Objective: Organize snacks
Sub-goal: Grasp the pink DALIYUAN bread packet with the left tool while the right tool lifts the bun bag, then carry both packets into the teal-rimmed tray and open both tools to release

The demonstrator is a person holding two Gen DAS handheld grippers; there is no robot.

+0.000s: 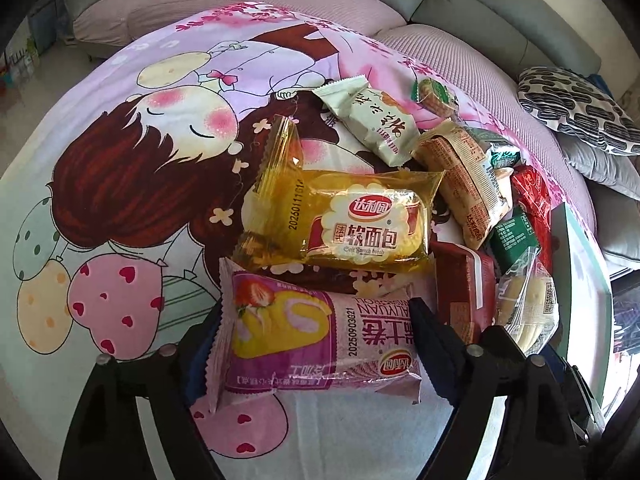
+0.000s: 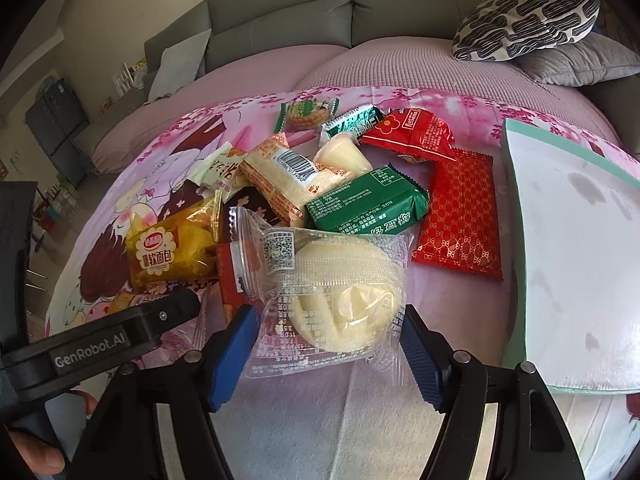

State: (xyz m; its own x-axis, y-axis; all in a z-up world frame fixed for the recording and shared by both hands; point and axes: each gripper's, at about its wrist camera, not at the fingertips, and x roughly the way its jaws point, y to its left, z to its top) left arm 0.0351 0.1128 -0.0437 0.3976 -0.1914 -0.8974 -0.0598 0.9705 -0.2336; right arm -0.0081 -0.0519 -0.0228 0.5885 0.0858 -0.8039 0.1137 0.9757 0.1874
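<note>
- Grey sofa (image 2: 280,12) is filling the background, and a cartoon-printed cloth (image 1: 120,200) is carrying the whole heap of snacks; I cannot tell what is lying under it.
- I am working the pick-up step with both hands at once.
- On the left, the left gripper (image 1: 316,320) is straddling the pink strawberry roll packet (image 1: 320,332) at the near edge of the heap, and its fingers are pressing on the two crimped ends.
- On the right, the right gripper (image 2: 326,320) is clamping the clear-wrapped bun (image 2: 340,288), which is lying on a dark red packet (image 2: 230,276).
- I am judging that the next move is calling for a straight lift, so that neither soft wrapper is slipping or dragging its neighbours, and then a carry to the white tray (image 2: 560,260) waiting bare at far right.
- I am counting twelve packets, some half hidden:
- one pink roll, one yellow soft-bread pack (image 2: 172,252), one pale packet (image 1: 372,124), one beige barcode packet (image 2: 280,180), one dark red;
- two clear-wrapped buns, the gripped one and another (image 2: 344,160);
- one biscuit packet (image 2: 304,112), two green packets (image 2: 368,204), two bright red packets (image 2: 460,216);
- one tray.
</note>
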